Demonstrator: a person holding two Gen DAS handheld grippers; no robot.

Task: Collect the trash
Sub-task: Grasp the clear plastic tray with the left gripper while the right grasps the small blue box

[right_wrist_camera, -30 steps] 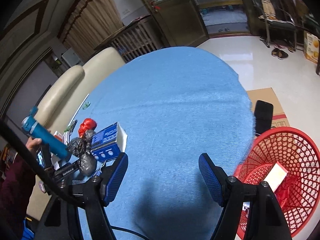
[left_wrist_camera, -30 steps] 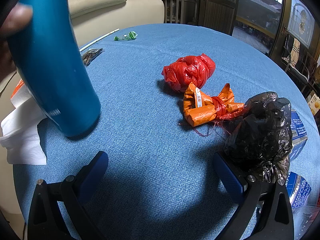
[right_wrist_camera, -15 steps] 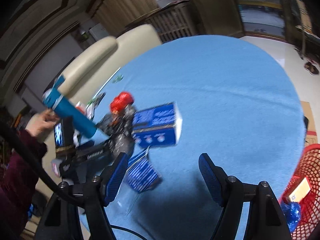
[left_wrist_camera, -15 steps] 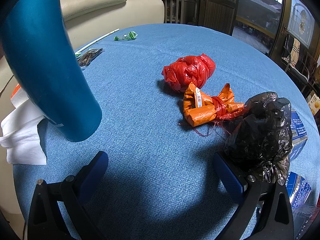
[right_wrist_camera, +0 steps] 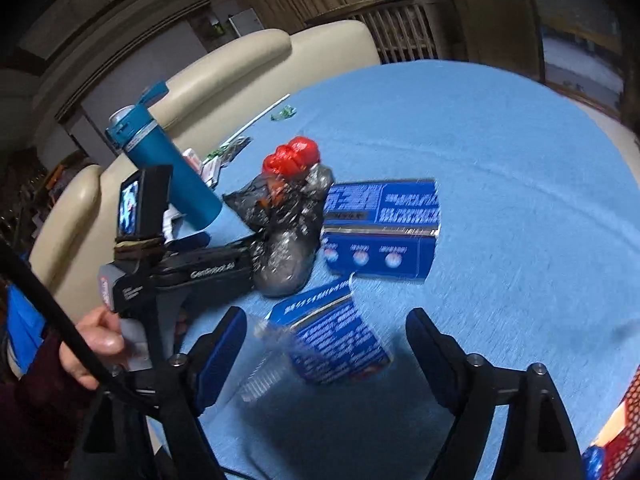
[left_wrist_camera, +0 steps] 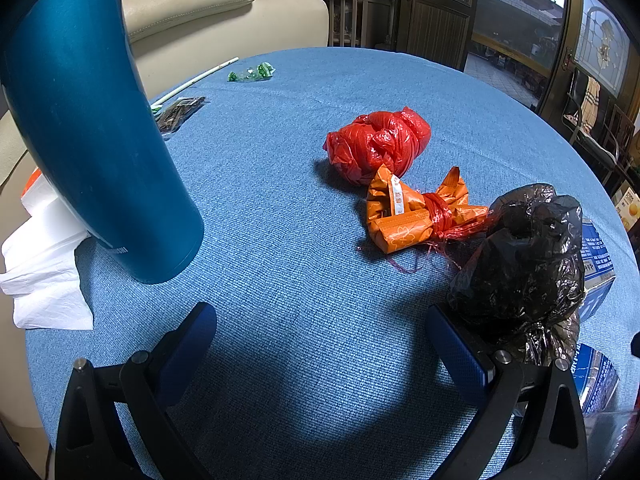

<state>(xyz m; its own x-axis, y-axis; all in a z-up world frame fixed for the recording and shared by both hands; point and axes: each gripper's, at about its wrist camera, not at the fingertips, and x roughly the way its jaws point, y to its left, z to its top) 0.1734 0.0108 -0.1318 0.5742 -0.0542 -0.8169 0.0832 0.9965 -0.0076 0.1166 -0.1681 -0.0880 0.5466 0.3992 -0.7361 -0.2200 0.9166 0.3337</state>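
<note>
Two handheld grippers work a round table covered in blue cloth, where trash lies scattered. The left gripper sits low over the cloth, held level and pointing across the table, its blue-padded fingers spread wide and holding nothing; a black plastic bag rests just beside its right finger. Beyond lie an orange wrapper bundle tied with red string and a knotted red bag, touching each other. A tall blue bottle stands at the left near white tissue. The right gripper (its view blurred) angles down toward the table, fingers likewise apart and empty, with a small blue carton between them and a larger blue box beyond. A red basket shows at the lower right edge.
</note>
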